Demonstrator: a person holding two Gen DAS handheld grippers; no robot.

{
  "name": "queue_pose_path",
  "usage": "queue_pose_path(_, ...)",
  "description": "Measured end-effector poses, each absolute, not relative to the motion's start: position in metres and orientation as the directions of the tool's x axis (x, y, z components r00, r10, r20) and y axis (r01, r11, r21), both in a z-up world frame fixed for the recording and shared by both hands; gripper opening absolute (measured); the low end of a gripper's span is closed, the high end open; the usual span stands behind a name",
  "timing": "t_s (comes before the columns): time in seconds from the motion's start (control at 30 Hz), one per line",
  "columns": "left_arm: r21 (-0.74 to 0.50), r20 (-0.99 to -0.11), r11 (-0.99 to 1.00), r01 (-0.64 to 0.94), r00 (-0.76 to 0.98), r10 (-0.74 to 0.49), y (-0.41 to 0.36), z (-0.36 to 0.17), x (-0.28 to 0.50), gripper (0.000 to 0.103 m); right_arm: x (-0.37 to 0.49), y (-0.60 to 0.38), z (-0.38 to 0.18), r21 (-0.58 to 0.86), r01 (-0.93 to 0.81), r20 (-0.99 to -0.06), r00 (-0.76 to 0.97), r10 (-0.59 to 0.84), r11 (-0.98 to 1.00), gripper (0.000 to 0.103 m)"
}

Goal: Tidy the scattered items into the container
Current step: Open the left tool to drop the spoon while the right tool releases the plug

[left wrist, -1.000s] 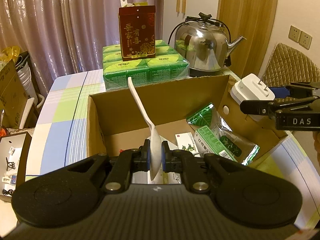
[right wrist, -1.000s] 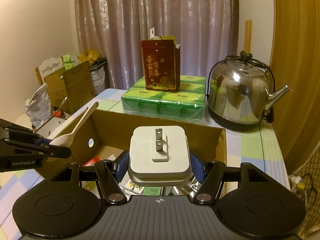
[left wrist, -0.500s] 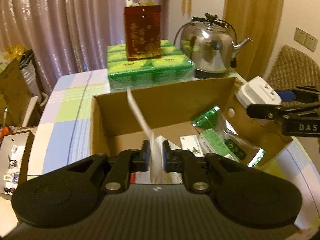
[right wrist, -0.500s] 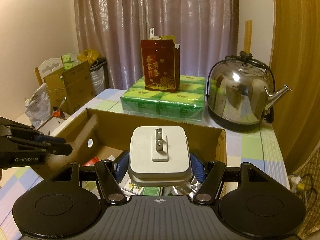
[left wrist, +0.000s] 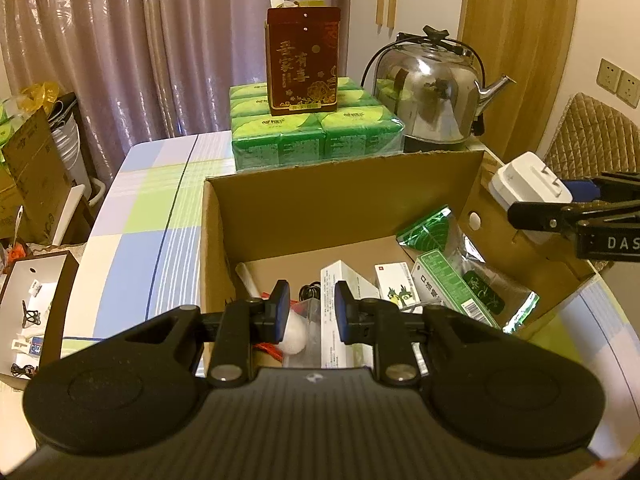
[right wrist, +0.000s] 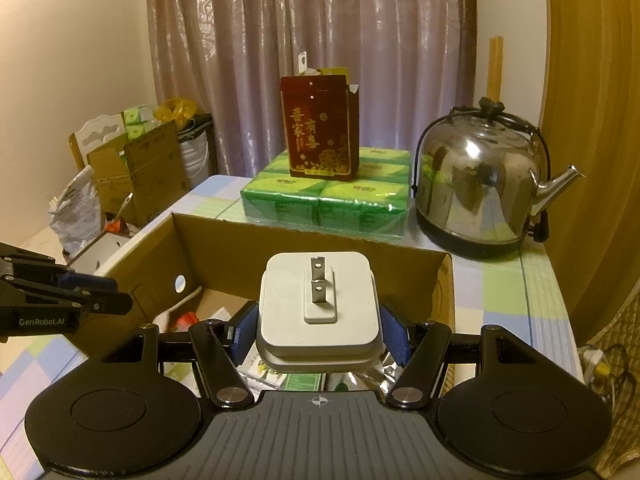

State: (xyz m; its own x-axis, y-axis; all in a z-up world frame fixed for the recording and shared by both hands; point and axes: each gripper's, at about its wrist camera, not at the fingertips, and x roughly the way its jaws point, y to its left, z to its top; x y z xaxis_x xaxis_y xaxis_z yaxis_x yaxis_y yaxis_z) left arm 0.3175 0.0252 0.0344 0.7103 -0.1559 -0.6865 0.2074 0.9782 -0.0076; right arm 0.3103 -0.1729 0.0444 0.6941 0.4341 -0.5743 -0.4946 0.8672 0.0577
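Observation:
An open cardboard box (left wrist: pixel 344 200) stands on the checked tablecloth. My left gripper (left wrist: pixel 311 300) hovers over its near side; its jaws are opening, a narrow gap between them with nothing in it. The white plastic spoon (left wrist: pixel 294 334) lies in the box just below, handle (left wrist: pixel 248 280) pointing to the far left corner. Medicine boxes (left wrist: pixel 394 284) and green foil pouches (left wrist: pixel 428 232) also lie inside. My right gripper (right wrist: pixel 320 324) is shut on a white plug adapter (right wrist: pixel 318 304), prongs up, above the box's right side; in the left wrist view the adapter (left wrist: pixel 524 178) hangs by the right wall.
Behind the box sit stacked green tissue packs (left wrist: pixel 316 136) with a tall red carton (left wrist: pixel 302 60) on top, and a steel kettle (left wrist: pixel 432 96) at the back right. A small open box (left wrist: pixel 36 288) of oddments is at the left. A quilted chair (left wrist: pixel 588 136) stands to the right.
The left gripper let go of the white spoon, which dropped into the box, and its jaws have parted. The right gripper and its adapter have stayed put.

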Motion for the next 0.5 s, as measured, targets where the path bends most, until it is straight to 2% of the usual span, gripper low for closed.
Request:
queue_pose_path(0.27, -0.016, -0.679, 0.978, 0.209, 0.716, -0.164, 0.024, 0.037, 0.315, 0.018, 0.312, -0.167, 0.045, 0.056, -0.501, -0.575, 0.691, 0.438, 0.864, 0.062)
queue_pose_path(0.5, -0.022, -0.68, 0.978, 0.206, 0.715, -0.166, 0.024, 0.037, 0.314, 0.018, 0.319, -0.16, 0.03, 0.062, -0.504, -0.622, 0.656, 0.428, 0.862, 0.062)
